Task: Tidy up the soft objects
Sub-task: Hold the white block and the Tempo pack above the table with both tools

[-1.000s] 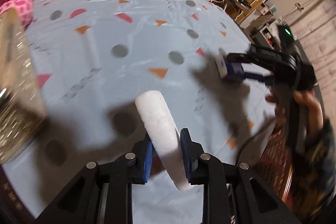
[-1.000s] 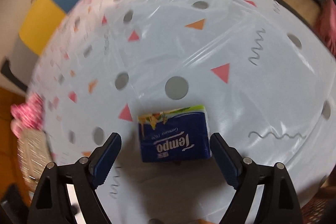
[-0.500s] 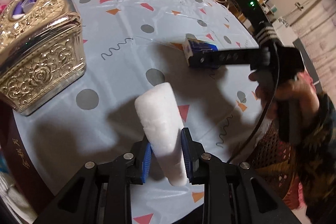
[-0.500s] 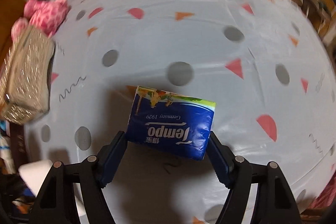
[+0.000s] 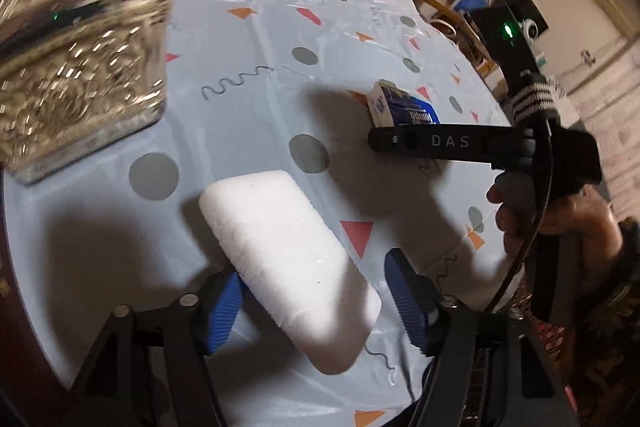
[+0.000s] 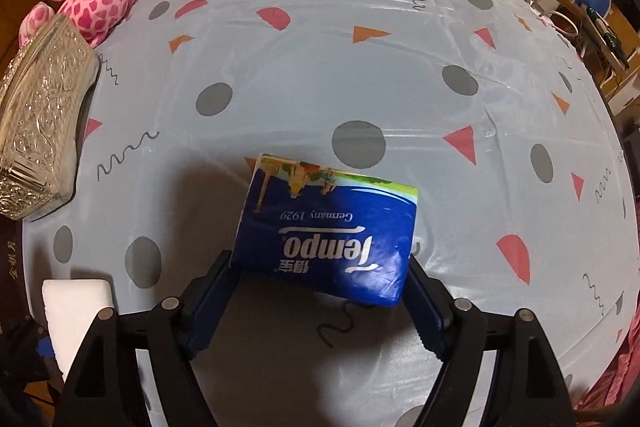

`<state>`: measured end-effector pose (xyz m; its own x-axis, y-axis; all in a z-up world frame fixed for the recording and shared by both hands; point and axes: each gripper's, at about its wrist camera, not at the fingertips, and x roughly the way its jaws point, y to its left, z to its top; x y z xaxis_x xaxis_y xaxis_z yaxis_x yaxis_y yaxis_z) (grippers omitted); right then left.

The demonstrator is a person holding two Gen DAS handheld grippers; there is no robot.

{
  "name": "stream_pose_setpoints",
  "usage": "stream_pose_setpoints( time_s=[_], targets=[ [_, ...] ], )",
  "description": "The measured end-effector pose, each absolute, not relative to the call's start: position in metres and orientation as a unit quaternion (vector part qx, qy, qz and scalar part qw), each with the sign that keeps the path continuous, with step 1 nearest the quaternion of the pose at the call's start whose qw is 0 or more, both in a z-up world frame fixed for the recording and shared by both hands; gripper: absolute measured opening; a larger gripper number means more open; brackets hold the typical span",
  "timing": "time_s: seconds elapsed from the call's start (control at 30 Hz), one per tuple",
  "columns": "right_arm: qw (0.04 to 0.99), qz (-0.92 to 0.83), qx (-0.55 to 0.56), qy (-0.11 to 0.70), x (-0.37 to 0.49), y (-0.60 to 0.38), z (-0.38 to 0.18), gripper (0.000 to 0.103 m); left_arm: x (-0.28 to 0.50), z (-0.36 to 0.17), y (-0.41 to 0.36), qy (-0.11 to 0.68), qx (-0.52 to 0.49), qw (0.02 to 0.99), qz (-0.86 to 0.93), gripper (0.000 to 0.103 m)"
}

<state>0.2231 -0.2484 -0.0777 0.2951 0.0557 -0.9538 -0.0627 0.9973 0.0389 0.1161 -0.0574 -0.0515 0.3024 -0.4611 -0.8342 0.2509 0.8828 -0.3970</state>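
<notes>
A white foam sponge [image 5: 280, 251] lies flat on the patterned tablecloth [image 5: 248, 39] between the fingers of my left gripper [image 5: 314, 269]. Its jaws are opening, and the right pad stands clear of the sponge. A blue Tempo tissue pack [image 6: 332, 227] sits tilted between the fingers of my right gripper [image 6: 320, 265]. Both pads touch its short ends, though these jaws are easing open. In the left wrist view the pack [image 5: 404, 109] pokes up past one of the right gripper's fingers [image 5: 400, 141], just above the cloth. The sponge [image 6: 76, 303] also shows at the lower left of the right wrist view.
An ornate gold box [image 6: 40, 131] stands at the table's left edge, with a pink spotted plush toy [image 6: 100, 3] behind it. A person's hand [image 5: 560, 219] holds the right gripper at the right edge. Shelves and clutter lie beyond the table.
The left jaws spread and the sponge, held on edge before, now lies flat. The right gripper rolled and came in around the tissue pack, which has tilted.
</notes>
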Motion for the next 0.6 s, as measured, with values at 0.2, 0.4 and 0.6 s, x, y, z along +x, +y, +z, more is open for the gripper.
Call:
stream_pose_setpoints(
  time_s=[0.2,0.4,0.6],
  targets=[
    [0.805,0.038,0.011,0.592,0.232,-0.253,-0.078,0.085,0.117,-0.052,-0.044,0.553,-0.149,0.792,-0.211,0.06],
    [0.809,0.032,0.022,0.587,0.239,-0.251,-0.077,0.087,0.109,-0.054,-0.043,0.54,-0.118,0.811,-0.192,0.042],
    [0.815,0.03,-0.003,0.579,0.238,-0.243,-0.078,0.089,0.091,-0.044,-0.055,0.489,-0.027,0.855,-0.172,0.039]
  ],
)
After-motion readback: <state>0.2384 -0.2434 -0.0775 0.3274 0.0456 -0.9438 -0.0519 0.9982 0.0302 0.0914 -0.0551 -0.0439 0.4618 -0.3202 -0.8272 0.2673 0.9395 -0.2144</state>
